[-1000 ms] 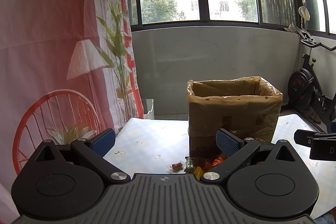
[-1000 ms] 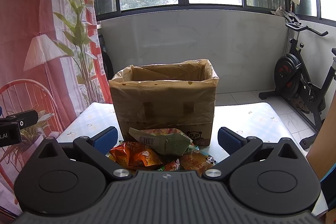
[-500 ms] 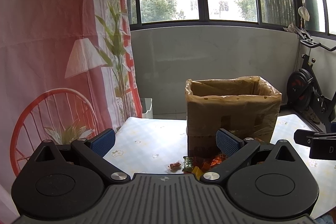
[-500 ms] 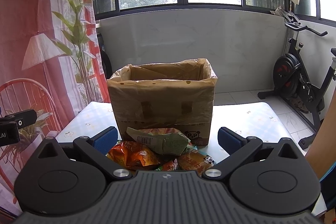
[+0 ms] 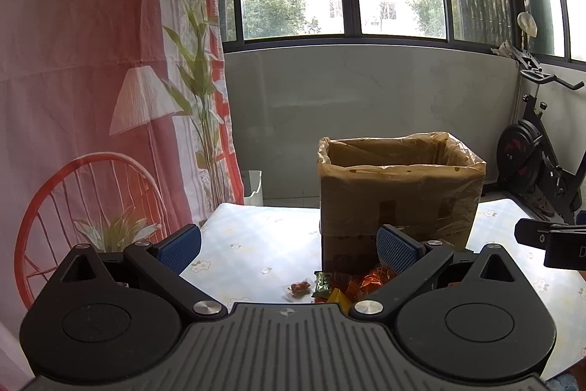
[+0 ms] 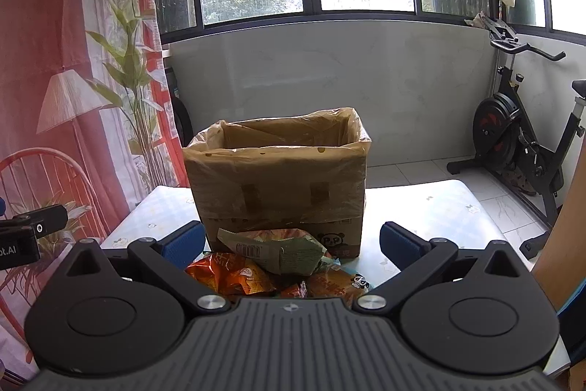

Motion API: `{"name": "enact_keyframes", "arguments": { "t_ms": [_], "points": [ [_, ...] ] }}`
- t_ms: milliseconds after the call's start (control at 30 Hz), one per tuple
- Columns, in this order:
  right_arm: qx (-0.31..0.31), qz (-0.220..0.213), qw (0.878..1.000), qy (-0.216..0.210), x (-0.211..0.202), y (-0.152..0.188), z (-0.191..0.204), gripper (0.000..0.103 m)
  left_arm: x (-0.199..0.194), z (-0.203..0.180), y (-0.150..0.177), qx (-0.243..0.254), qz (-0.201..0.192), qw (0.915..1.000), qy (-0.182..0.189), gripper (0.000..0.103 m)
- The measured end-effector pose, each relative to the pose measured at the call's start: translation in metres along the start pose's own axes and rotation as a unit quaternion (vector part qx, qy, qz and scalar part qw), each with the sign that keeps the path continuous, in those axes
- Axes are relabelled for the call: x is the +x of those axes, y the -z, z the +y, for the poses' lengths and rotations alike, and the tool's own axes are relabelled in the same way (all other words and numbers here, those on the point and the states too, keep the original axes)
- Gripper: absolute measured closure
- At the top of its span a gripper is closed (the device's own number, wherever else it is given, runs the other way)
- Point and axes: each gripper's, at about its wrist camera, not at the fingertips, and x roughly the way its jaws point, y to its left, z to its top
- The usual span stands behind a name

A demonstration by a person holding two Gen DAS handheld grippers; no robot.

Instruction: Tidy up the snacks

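Note:
A cardboard box (image 5: 399,196) lined with a clear plastic bag stands on the table; it also shows in the right wrist view (image 6: 278,185). A pile of snack packets lies in front of it: an orange bag (image 6: 230,275), a green packet (image 6: 282,250) and a panda-print pack (image 6: 340,283). In the left wrist view I see small wrapped snacks (image 5: 324,283) and a red candy (image 5: 298,287). My left gripper (image 5: 289,246) is open and empty above the table. My right gripper (image 6: 293,244) is open and empty, just above and behind the pile.
The table (image 5: 252,244) has a pale flowered cloth. A red printed curtain (image 5: 91,79) hangs on the left. An exercise bike (image 6: 520,145) stands at the right. The other gripper's tip (image 5: 549,239) shows at the right edge of the left wrist view.
Both views have shifted slightly; the box sits a little further left in each. Both grippers stay open and empty.

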Motion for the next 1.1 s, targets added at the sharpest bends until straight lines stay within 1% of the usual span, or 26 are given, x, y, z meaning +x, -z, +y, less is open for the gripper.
{"name": "enact_keyframes", "arguments": {
  "t_ms": [167,1100],
  "points": [
    [0.003,0.007,1.0,-0.004,0.0026,0.0029,0.0002,0.0,-0.001,0.0034,0.0006,-0.003,-0.005,1.0,0.0,0.0],
    [0.002,0.007,1.0,-0.003,0.0026,0.0043,0.0026,0.0,0.0026,0.0038,0.0026,-0.008,0.003,1.0,0.002,0.0]
  ]
}}
